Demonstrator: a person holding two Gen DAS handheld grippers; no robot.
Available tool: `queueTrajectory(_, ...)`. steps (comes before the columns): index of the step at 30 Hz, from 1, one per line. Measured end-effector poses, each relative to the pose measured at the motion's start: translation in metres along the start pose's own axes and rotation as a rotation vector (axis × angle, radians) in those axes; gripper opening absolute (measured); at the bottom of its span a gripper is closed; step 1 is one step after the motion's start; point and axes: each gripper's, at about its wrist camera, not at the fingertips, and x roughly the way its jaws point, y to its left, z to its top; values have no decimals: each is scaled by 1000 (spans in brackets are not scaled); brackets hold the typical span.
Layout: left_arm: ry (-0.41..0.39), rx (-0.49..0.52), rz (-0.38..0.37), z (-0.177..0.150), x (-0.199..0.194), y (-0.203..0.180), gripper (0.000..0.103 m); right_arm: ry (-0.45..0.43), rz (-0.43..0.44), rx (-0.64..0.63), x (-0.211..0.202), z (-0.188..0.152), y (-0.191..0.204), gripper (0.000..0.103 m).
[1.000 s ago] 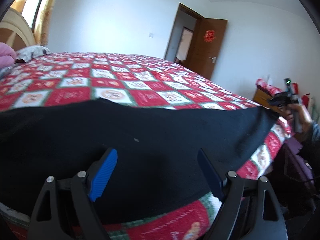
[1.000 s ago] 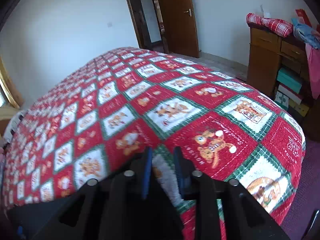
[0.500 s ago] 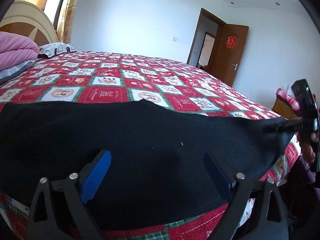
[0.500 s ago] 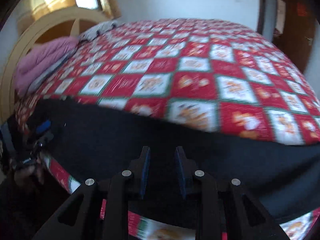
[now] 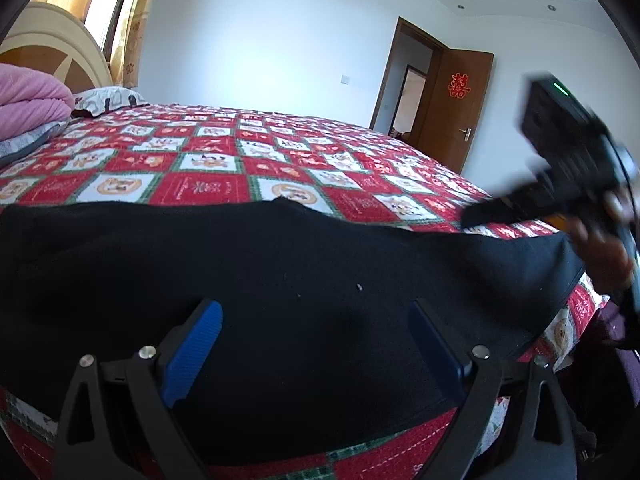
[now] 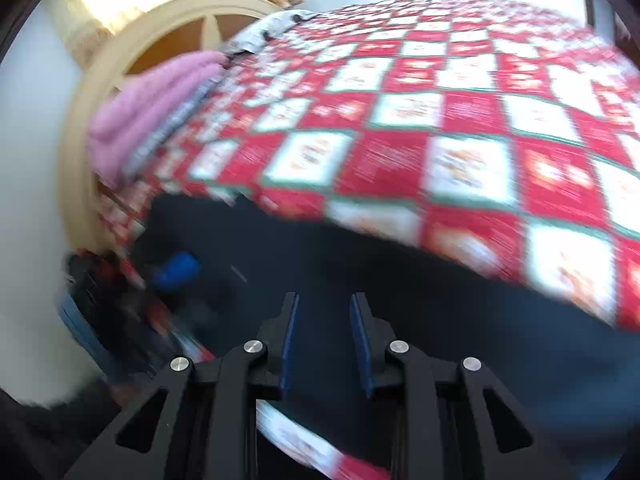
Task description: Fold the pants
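The right gripper (image 6: 324,312), jaws narrowly parted and pinching nothing, is swinging back over the black pants (image 5: 280,288) toward the wide-spread, empty left gripper (image 5: 316,336), so folding is barely beginning.

Red, white and green checked quilt (image 5: 208,176) is covering the bed. Folded pink blanket (image 5: 28,104) is lying by the cream arched wooden headboard (image 5: 60,40), patterned white pillow (image 5: 108,98) sitting beside it. Brown wooden door (image 5: 456,108) is standing open, red paper ornament (image 5: 460,85) hanging on it.

R gripper (image 6: 324,300) swung across pants (image 5: 280,280) twd headboard | L fingers (image 5: 200,320) spread wider
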Motion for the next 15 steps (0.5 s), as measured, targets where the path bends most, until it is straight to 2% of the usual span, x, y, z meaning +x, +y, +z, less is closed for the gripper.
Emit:
queueTrajectory(2,20,6,-1,-2,3,-1,101,10,94,54,24,28,10,27)
queueTrajectory(6,37,53,23,-5,5,-10,103,85,176,142,69,65,24,27)
queueTrajectory(10,33,43,13,-6,5,-8,103,198,196,186,111,84,30,27)
queueTrajectory(15,29,36,6,-6,5,-7,103,256,154,188,133,89,35,27)
